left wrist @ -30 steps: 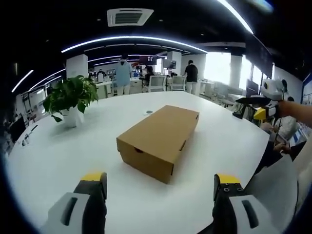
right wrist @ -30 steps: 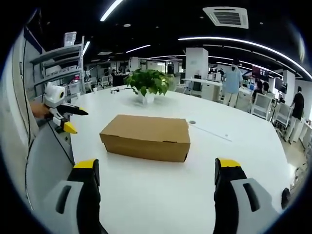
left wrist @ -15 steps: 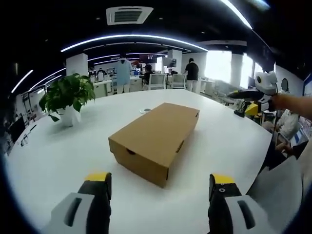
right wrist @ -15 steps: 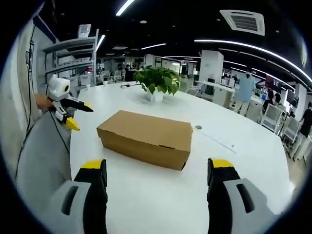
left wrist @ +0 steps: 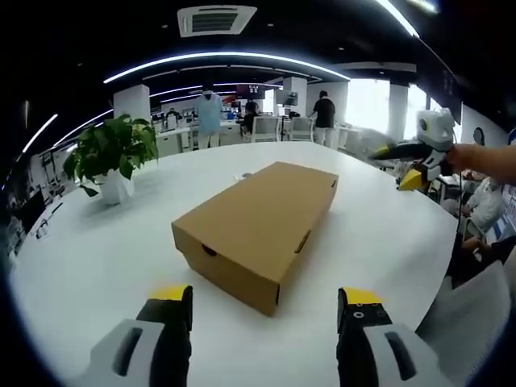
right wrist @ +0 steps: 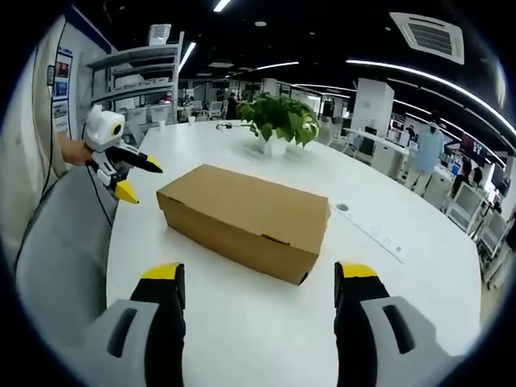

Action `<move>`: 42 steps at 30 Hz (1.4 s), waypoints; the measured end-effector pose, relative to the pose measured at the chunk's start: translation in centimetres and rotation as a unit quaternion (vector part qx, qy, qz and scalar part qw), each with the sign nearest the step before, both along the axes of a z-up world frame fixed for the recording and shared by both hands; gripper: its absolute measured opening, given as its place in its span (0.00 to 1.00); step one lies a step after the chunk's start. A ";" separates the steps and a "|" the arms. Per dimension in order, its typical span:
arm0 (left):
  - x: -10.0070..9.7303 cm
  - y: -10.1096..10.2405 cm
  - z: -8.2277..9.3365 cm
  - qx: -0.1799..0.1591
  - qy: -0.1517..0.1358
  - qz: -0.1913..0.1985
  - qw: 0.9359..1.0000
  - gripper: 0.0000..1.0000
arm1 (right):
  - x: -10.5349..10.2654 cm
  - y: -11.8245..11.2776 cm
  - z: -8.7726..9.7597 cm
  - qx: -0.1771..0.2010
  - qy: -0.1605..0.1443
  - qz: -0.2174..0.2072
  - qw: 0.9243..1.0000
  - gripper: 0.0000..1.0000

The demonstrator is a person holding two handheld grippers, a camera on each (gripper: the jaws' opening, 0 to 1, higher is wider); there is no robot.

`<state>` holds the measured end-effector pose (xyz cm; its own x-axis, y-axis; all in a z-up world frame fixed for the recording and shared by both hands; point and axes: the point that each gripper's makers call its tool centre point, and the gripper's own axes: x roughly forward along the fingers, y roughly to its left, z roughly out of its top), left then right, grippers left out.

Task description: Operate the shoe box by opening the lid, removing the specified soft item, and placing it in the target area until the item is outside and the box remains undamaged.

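You have a plain brown cardboard shoe box (left wrist: 258, 230) lying flat on the white worktop (left wrist: 89, 258), its lid shut and sitting square on the base. In the left gripper view it runs diagonally away from you, a short end nearest. That end has a small finger notch; a long side has a slot. It looks undamaged.

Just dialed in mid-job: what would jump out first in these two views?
The closed cardboard box in the middle of the round white table, lid down. A leafy potted plant stands farther back on the table. Both the left gripper and the right gripper are open, short of the box.
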<state>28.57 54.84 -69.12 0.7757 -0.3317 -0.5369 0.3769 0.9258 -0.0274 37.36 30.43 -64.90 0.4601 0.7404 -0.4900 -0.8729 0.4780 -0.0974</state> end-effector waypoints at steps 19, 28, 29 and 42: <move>2.5 -1.7 -1.8 -0.002 0.007 0.054 0.999 0.61 | 4.2 1.1 -3.1 0.001 0.023 0.012 1.000 0.58; 3.4 -1.6 -2.1 0.004 -0.009 0.082 0.997 0.58 | 6.0 1.7 -4.8 -0.003 0.037 0.016 0.999 0.51; 3.5 -1.5 -2.0 0.005 -0.014 0.086 0.996 0.58 | 6.2 1.8 -4.9 -0.004 0.038 0.016 0.999 0.50; 4.1 -1.4 -2.6 0.000 -0.011 0.105 0.994 0.56 | 7.8 3.0 -6.2 -0.011 0.043 0.027 0.999 0.37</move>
<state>32.71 53.44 -71.70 0.8395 -0.1609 -0.5189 0.1751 0.9843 -0.0220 45.21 33.39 -71.11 0.3754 0.7515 -0.5425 -0.9027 0.4292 -0.0301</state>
